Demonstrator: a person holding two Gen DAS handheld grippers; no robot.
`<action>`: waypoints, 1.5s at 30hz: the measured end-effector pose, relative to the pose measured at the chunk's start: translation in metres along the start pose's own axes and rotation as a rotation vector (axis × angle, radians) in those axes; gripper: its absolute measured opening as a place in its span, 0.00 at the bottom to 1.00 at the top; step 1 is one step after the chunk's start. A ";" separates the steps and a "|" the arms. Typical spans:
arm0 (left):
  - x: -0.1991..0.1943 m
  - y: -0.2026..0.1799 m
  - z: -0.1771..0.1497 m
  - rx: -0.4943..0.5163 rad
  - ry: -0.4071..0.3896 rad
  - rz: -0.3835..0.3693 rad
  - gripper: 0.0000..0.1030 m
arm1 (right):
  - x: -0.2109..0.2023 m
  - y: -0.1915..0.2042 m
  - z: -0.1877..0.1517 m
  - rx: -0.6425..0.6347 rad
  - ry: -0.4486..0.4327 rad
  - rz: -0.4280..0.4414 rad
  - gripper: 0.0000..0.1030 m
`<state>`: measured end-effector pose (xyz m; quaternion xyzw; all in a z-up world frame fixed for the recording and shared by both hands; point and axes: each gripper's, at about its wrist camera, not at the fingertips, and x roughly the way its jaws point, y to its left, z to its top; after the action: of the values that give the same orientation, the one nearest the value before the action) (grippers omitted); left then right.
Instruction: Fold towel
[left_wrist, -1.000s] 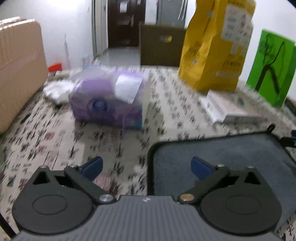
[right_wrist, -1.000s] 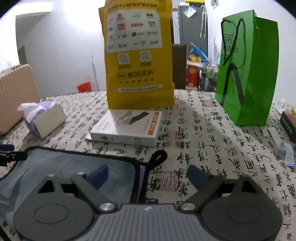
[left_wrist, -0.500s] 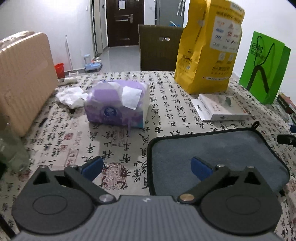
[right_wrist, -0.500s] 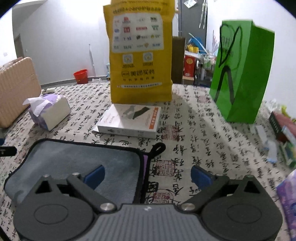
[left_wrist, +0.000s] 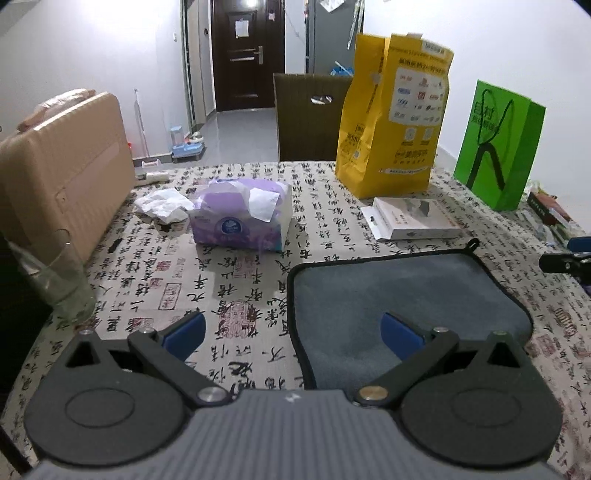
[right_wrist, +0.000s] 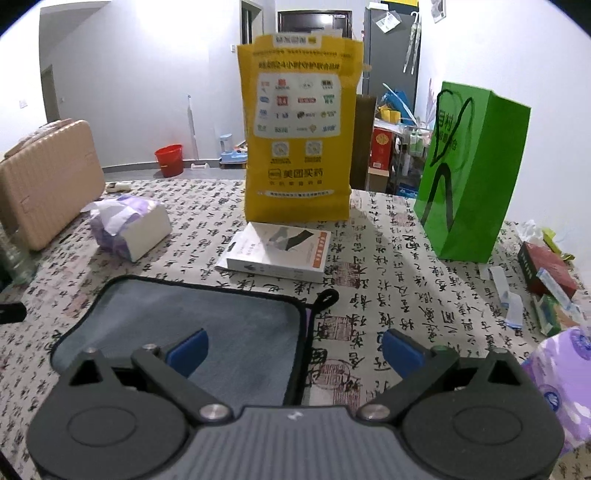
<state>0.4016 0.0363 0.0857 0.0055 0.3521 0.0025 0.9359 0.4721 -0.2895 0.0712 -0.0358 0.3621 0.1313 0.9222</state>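
From the left wrist, the left gripper (left_wrist: 291, 334) gapes wide and empty above the near left edge of the grey towel (left_wrist: 388, 295), spread flat on the tablecloth (left_wrist: 236, 273); pinching only the black trim would lift it cleanly (a tissue box (left_wrist: 240, 218) shows one sheet poking out). From the right wrist, the right gripper (right_wrist: 293, 345) is equally wide and empty over the towel's right edge, while the yellow bag (right_wrist: 299, 129) and green bag (right_wrist: 469, 170) hide their contents.

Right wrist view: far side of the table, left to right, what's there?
Beige suitcase → purple tissue pack → yellow bag → green bag → red box.
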 end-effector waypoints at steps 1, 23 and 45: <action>-0.007 -0.001 -0.002 -0.002 -0.005 -0.001 1.00 | -0.006 0.001 -0.002 -0.004 -0.003 -0.001 0.98; -0.122 -0.010 -0.051 0.002 -0.103 -0.016 1.00 | -0.115 0.023 -0.053 -0.027 -0.067 0.004 0.99; -0.191 -0.015 -0.105 -0.004 -0.164 -0.040 1.00 | -0.190 0.045 -0.113 0.000 -0.105 0.031 0.99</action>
<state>0.1892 0.0207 0.1323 -0.0031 0.2741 -0.0163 0.9616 0.2522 -0.3055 0.1179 -0.0233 0.3138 0.1476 0.9377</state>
